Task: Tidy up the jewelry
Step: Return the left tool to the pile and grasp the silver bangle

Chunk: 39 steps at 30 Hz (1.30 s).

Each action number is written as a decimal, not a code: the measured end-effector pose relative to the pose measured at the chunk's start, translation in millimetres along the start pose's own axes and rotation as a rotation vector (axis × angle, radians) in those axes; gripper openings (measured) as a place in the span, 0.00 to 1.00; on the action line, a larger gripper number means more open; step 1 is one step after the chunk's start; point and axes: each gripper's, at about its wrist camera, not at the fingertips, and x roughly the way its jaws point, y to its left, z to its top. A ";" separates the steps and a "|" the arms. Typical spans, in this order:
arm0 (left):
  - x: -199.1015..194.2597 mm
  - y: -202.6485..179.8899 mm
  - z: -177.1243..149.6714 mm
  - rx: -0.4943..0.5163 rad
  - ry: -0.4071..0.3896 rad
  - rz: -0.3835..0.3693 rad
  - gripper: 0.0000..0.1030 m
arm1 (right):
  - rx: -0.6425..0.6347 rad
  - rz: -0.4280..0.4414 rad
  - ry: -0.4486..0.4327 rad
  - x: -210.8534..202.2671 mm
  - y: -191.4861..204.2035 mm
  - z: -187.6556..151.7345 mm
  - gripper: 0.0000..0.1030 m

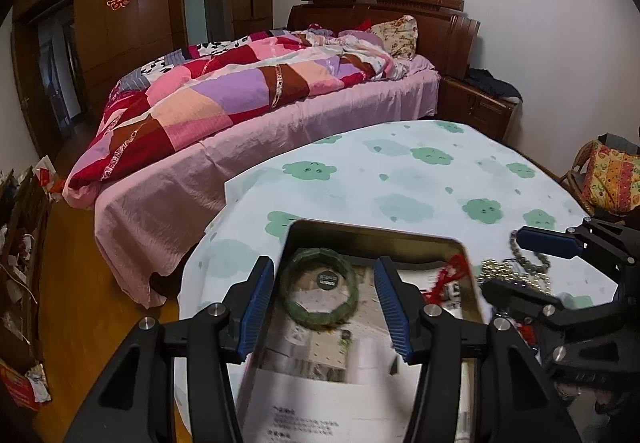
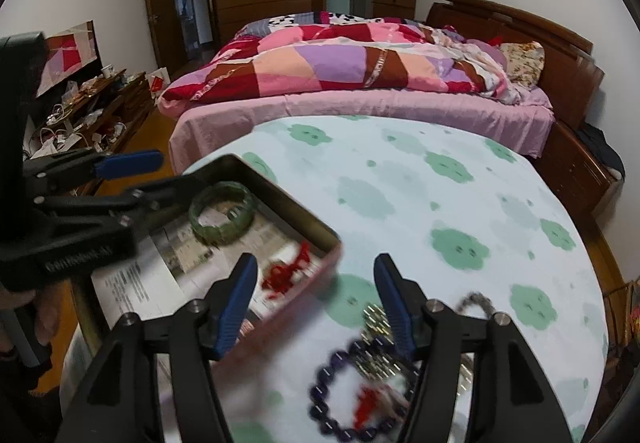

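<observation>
A metal tin (image 1: 400, 237) (image 2: 256, 171) lined with printed paper sits on the cloud-print table. Inside lie a green bangle (image 1: 318, 293) (image 2: 222, 213) and a red beaded piece (image 1: 450, 275) (image 2: 286, 273). My left gripper (image 1: 324, 307) is open and empty, its jaws on either side of the bangle and above it. My right gripper (image 2: 316, 301) is open and empty over the tin's near corner; it also shows in the left wrist view (image 1: 528, 263). On the table beside the tin lie a purple bead bracelet (image 2: 360, 391), a gold-and-silver piece (image 2: 376, 317) (image 1: 516, 277), a dark bead strand (image 1: 532, 263) and another red piece (image 2: 370, 401).
The round table (image 2: 460, 179) has a pale cloth with green clouds. A bed (image 1: 248, 111) with a patchwork quilt stands behind it. A nightstand (image 1: 476, 103) is at the right, a cluttered low cabinet (image 2: 92, 103) at the left, wardrobes at the back.
</observation>
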 end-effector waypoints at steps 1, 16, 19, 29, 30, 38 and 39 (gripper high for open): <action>-4.9 -3.8 -2.0 0.002 -0.006 -0.013 0.51 | 0.006 -0.006 -0.001 -5.3 -4.9 -4.1 0.63; -42.7 -95.7 -40.8 0.141 0.007 -0.149 0.52 | 0.154 -0.116 -0.048 -84.2 -67.0 -85.2 0.73; -42.5 -118.2 -48.2 0.183 0.023 -0.187 0.52 | 0.182 -0.120 -0.053 -90.3 -73.0 -99.9 0.73; -27.9 -167.6 -68.8 0.283 0.105 -0.281 0.52 | 0.270 -0.132 -0.057 -92.2 -92.6 -137.4 0.73; -26.6 -170.6 -70.3 0.289 0.111 -0.294 0.52 | 0.278 -0.134 -0.056 -92.3 -94.9 -140.1 0.74; -1.7 -188.0 -81.4 0.324 0.197 -0.349 0.17 | 0.296 -0.142 -0.059 -94.9 -101.5 -145.3 0.74; -1.2 -188.6 -82.5 0.325 0.202 -0.356 0.09 | 0.296 -0.141 -0.060 -94.9 -101.6 -145.2 0.74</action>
